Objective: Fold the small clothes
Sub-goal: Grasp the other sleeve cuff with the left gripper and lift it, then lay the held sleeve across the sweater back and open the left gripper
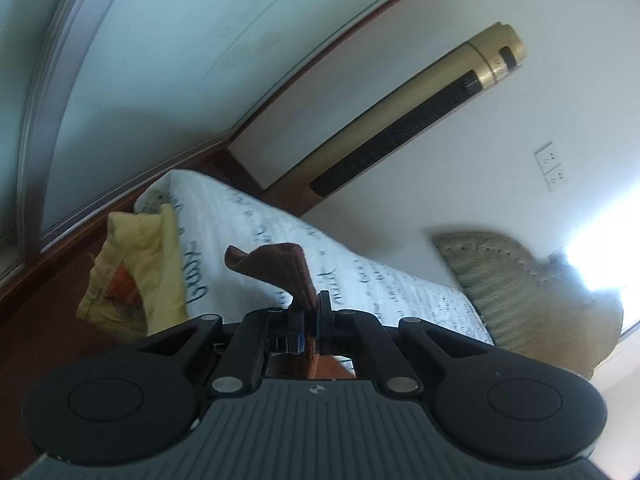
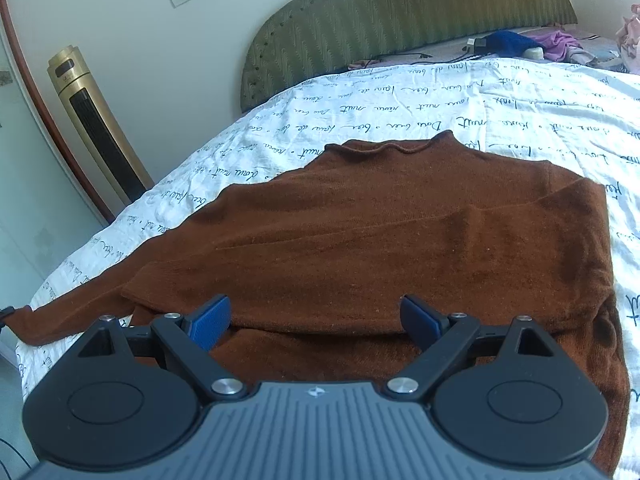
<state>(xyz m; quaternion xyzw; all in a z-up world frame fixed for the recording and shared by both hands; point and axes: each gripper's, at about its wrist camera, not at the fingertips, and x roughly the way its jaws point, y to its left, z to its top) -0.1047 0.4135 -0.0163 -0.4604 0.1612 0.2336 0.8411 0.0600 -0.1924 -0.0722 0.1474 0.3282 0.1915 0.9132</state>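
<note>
A small brown knit sweater (image 2: 380, 232) lies flat on the bed's white sheet with script print (image 2: 440, 92), collar toward the headboard. Its left sleeve (image 2: 68, 312) stretches out to the bed's left edge. My left gripper (image 1: 310, 320) is shut on the brown sleeve cuff (image 1: 280, 268), which sticks up past the fingers, lifted over the bed edge. My right gripper (image 2: 316, 320) is open and empty, its blue pads (image 2: 212, 320) spread just above the sweater's lower hem.
A gold tower fan (image 2: 94, 128) stands left of the bed by the wall. A green padded headboard (image 2: 400, 12) is at the far end, with loose clothes (image 2: 556, 46) near it. Yellow clothing (image 1: 136, 268) hangs at the bed's corner.
</note>
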